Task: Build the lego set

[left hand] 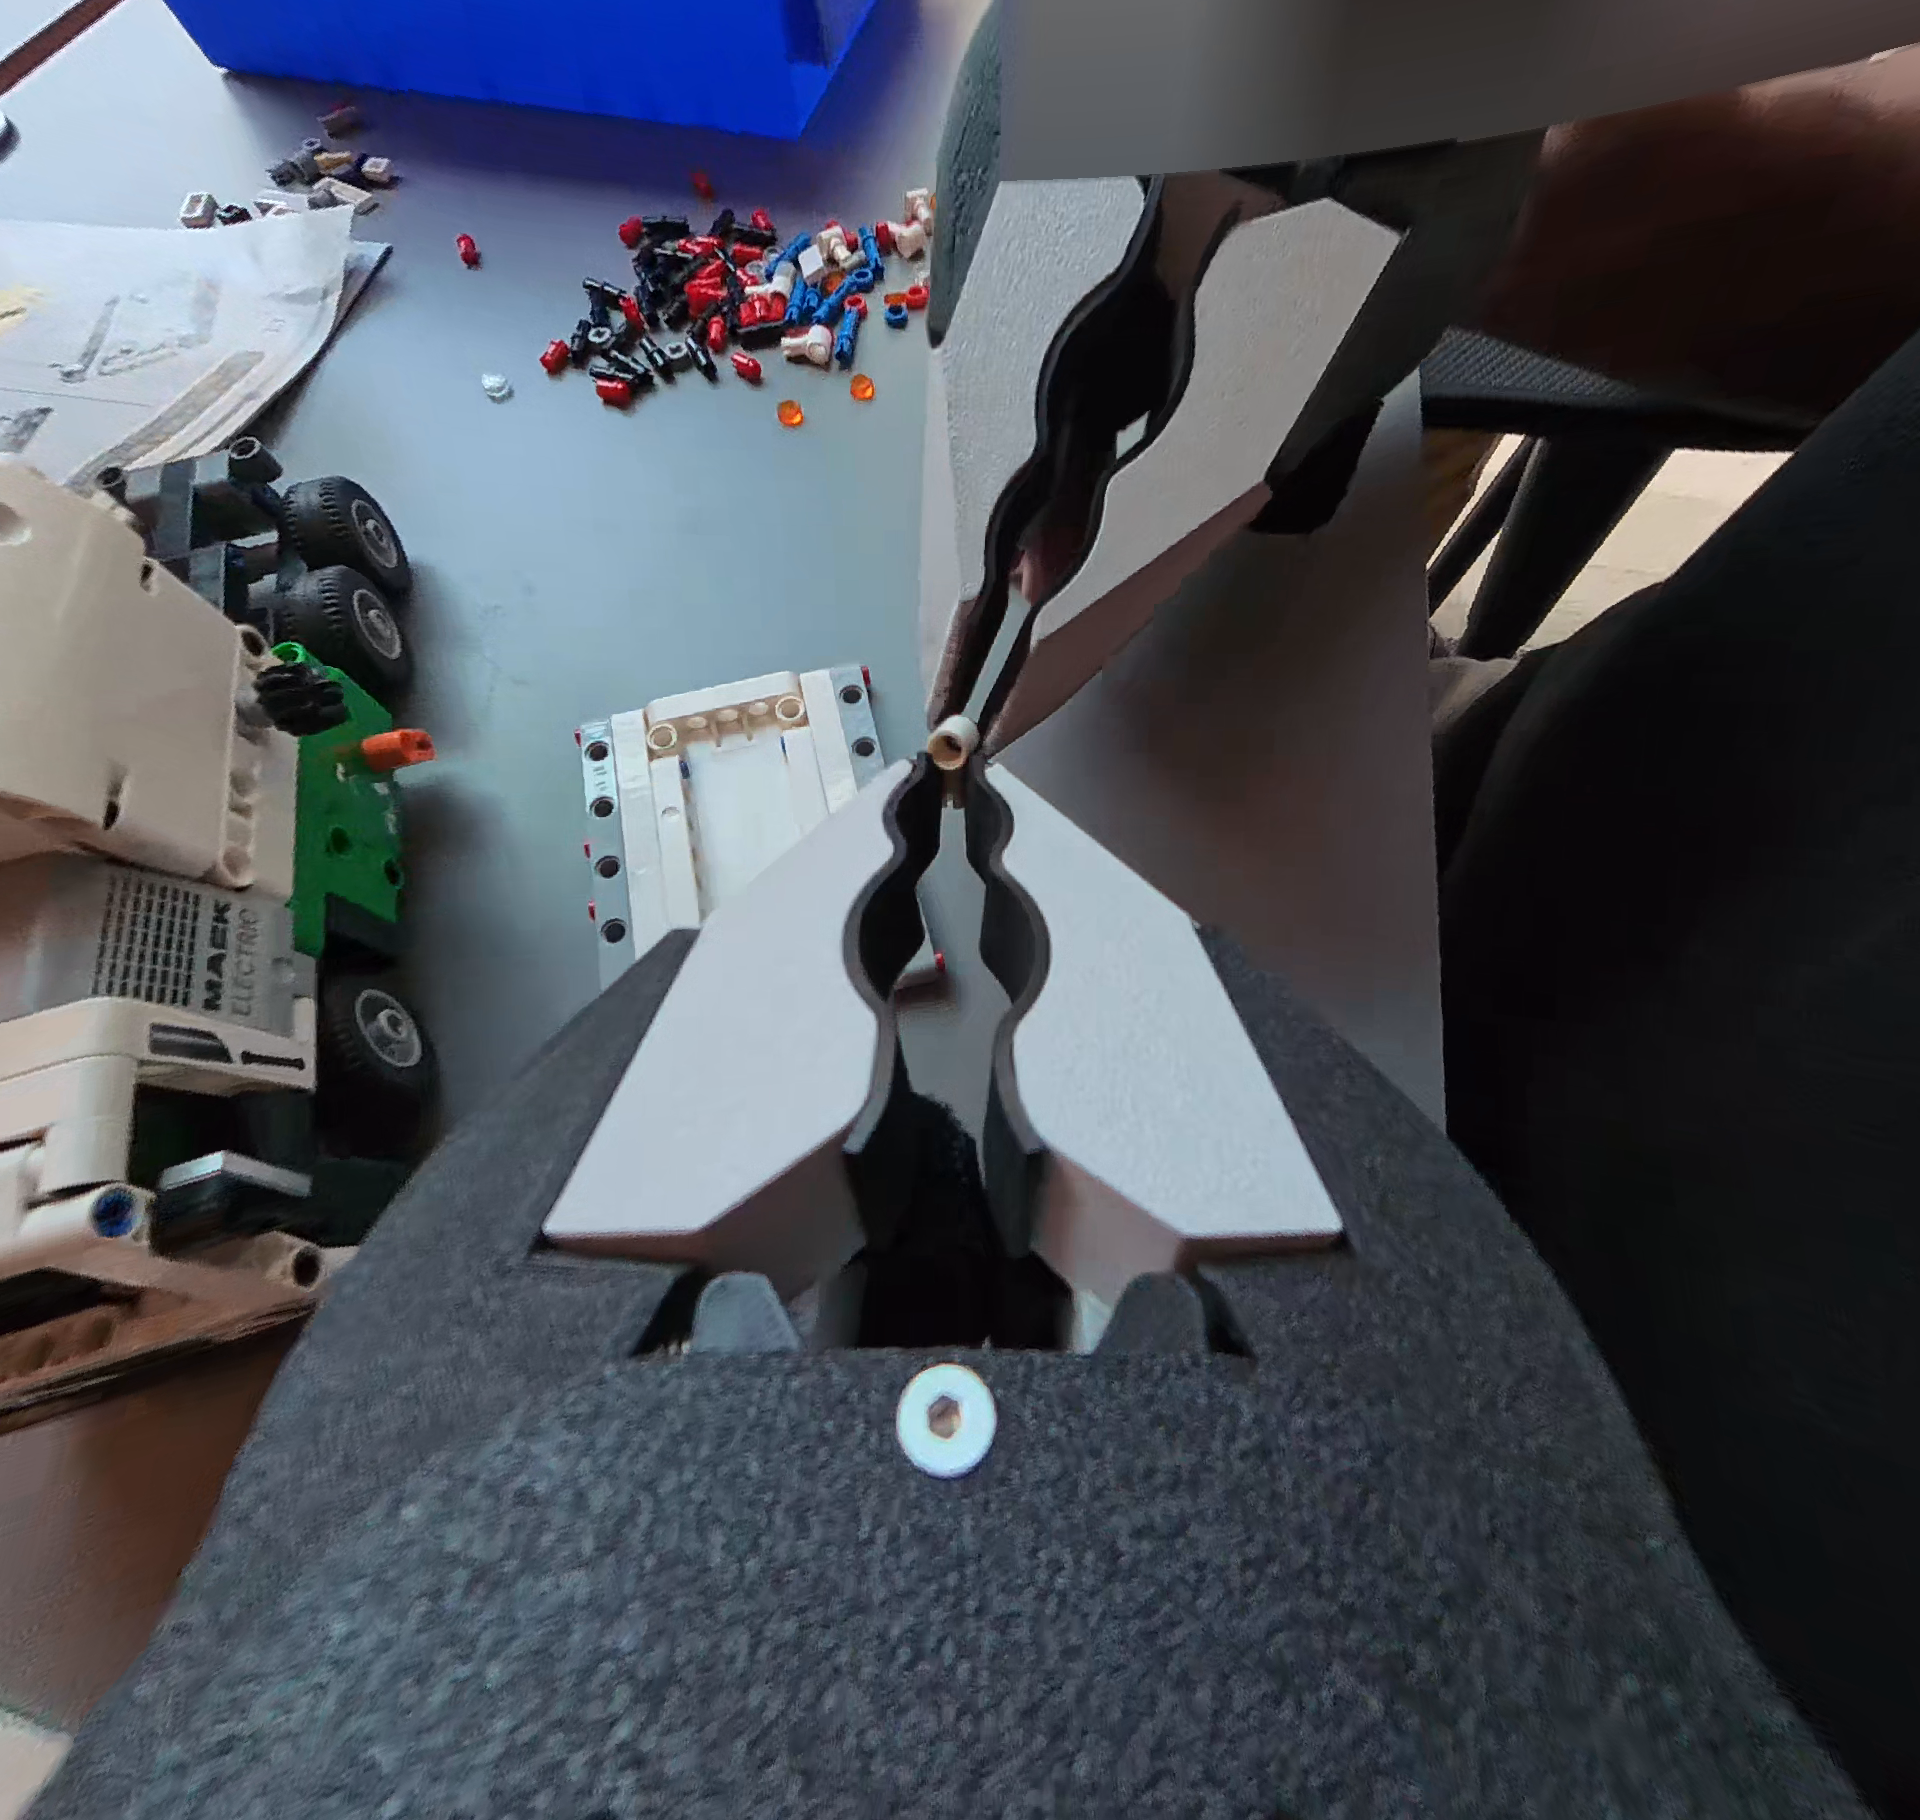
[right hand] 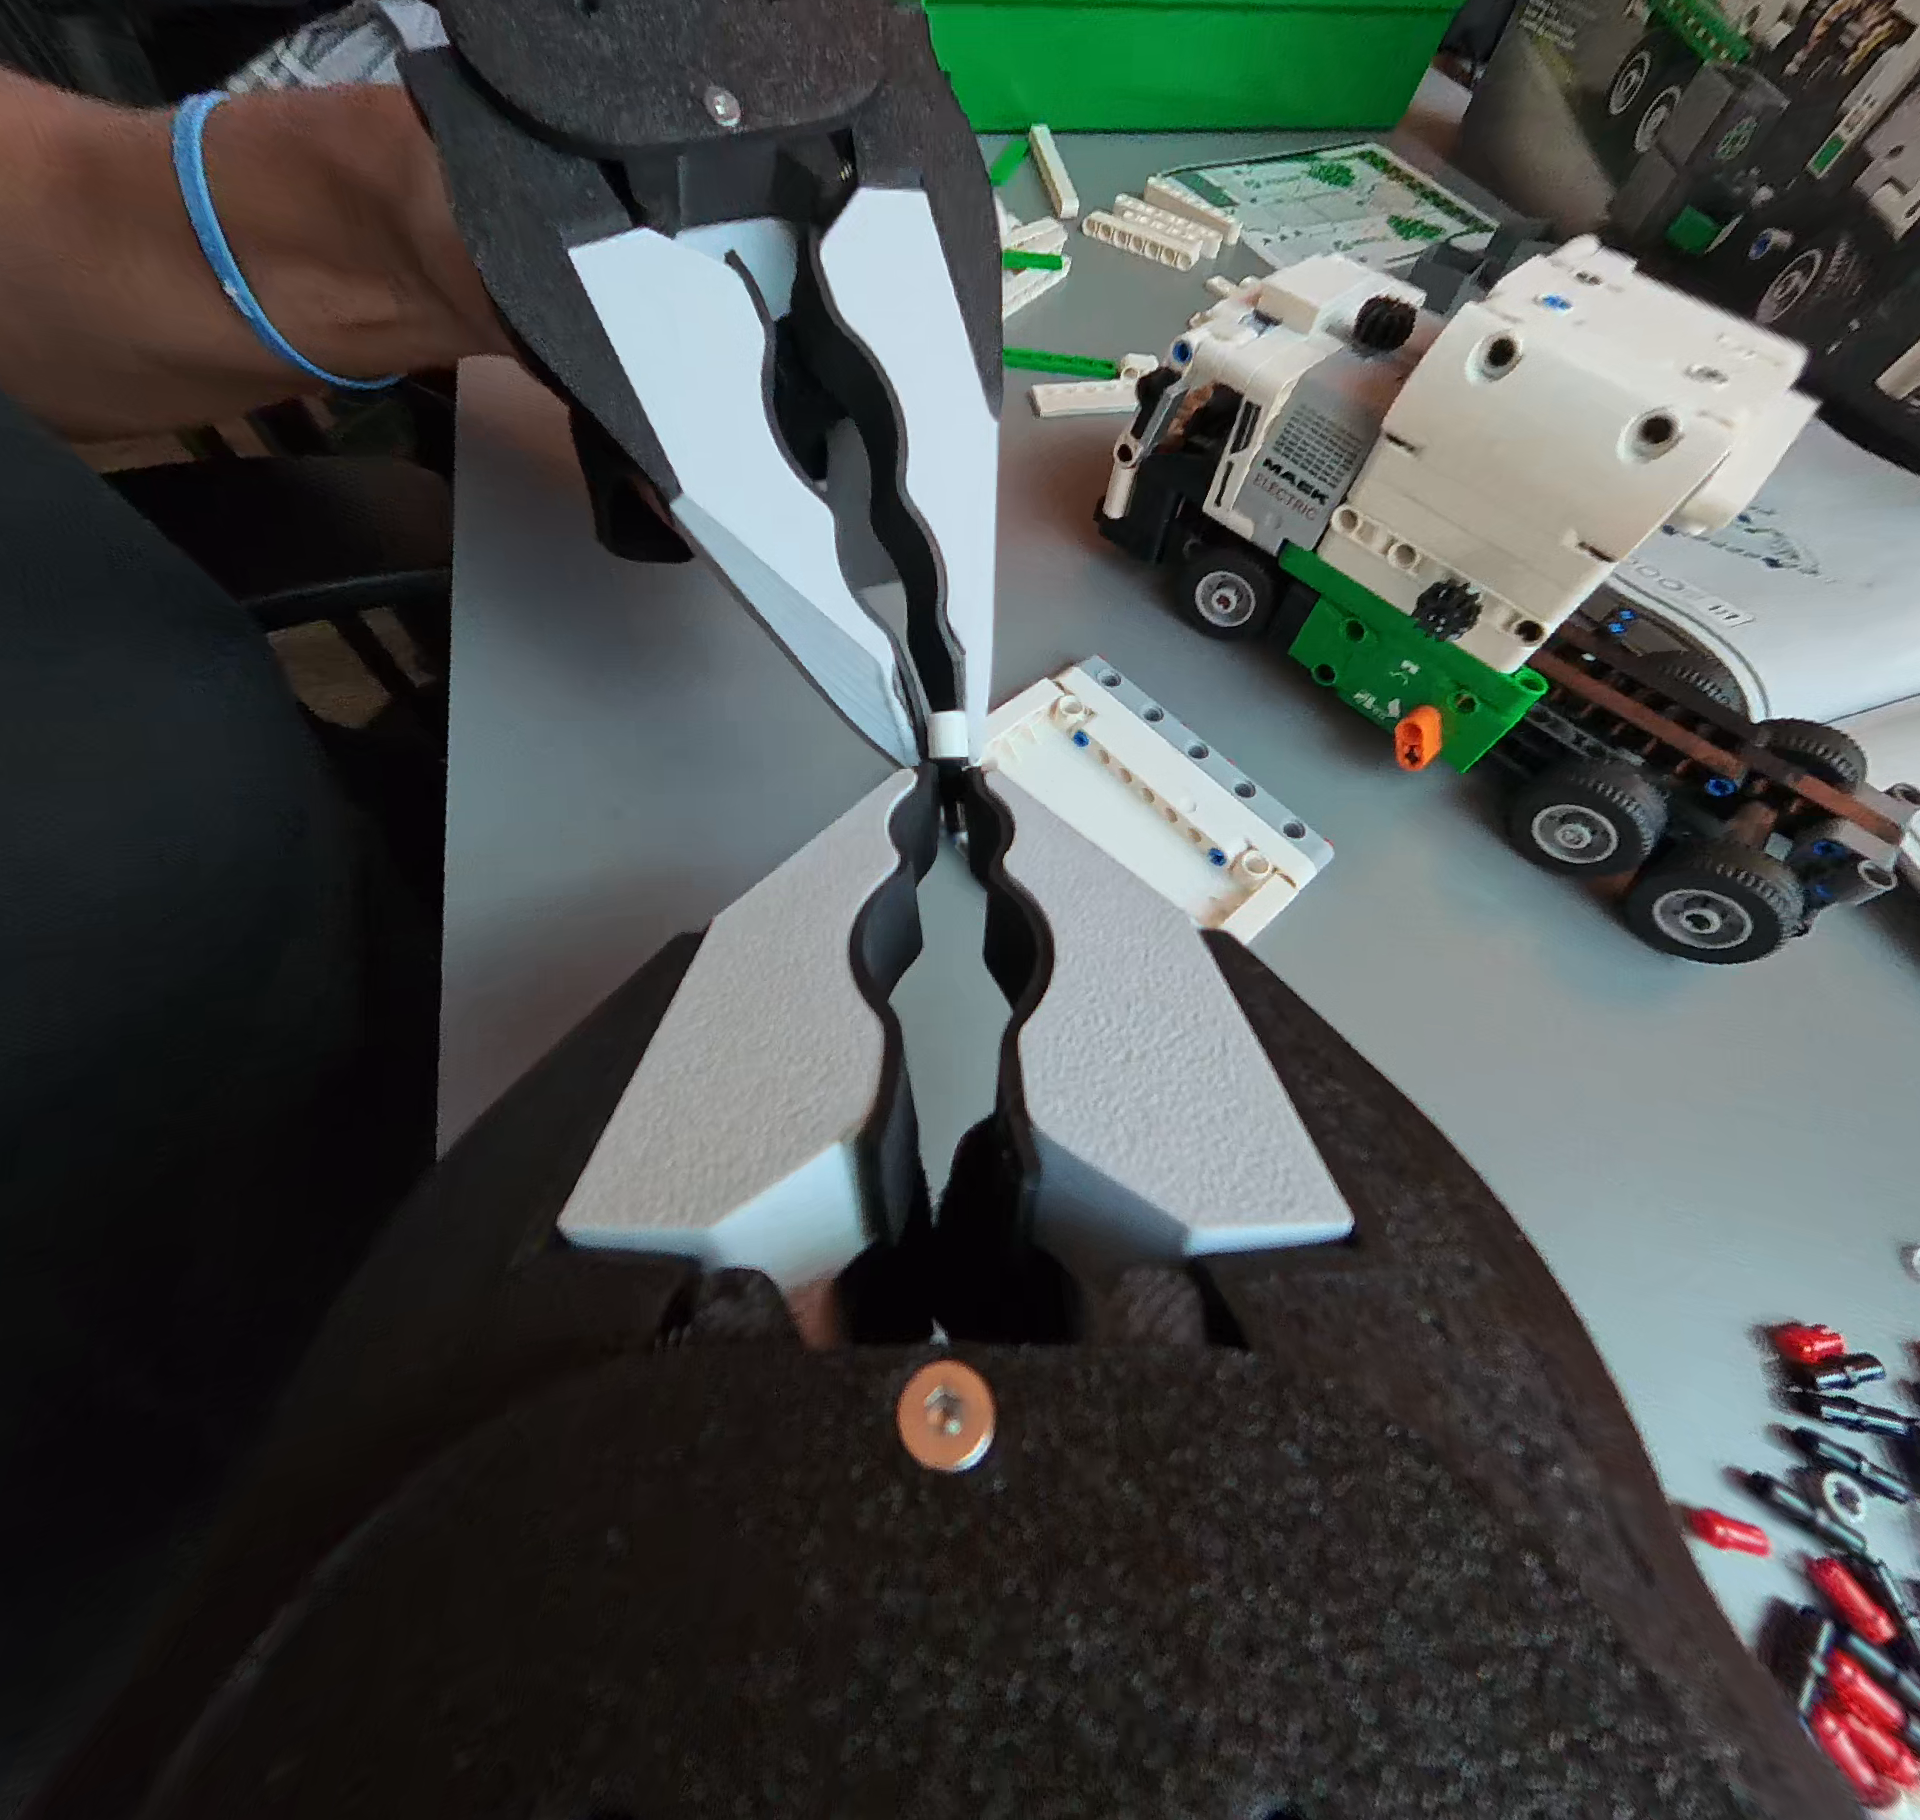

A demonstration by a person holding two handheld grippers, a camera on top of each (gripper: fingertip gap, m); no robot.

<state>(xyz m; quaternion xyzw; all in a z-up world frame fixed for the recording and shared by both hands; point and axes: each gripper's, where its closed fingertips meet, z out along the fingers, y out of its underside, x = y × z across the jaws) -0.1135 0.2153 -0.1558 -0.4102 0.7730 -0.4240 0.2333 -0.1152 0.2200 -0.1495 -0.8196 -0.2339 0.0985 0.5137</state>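
My left gripper (left hand: pixel 954 783) and right gripper (right hand: pixel 951 799) meet tip to tip just above the grey table's near edge. The left gripper is shut on a small white round bush piece (left hand: pixel 956 740), which also shows in the right wrist view (right hand: pixel 948 736). The right gripper is shut on a thin dark piece (right hand: pixel 951 820) that touches the bush. Just behind the tips, a white panel sub-assembly (left hand: pixel 727 794) lies flat on the table (right hand: pixel 1153 804). The partly built white and green truck (right hand: pixel 1455 544) stands beyond it, at the left in the left wrist view (left hand: pixel 187 835).
A pile of red, black and blue pins (left hand: pixel 727 295) lies on the table, and shows at the lower right in the right wrist view (right hand: pixel 1849 1521). There are also a blue bin (left hand: pixel 499 4), a green bin (right hand: pixel 1174 25), instruction sheets (left hand: pixel 156 336), loose white beams (right hand: pixel 1153 222) and the set's box (right hand: pixel 1714 56). The tips of both grippers are at nearly the same place.
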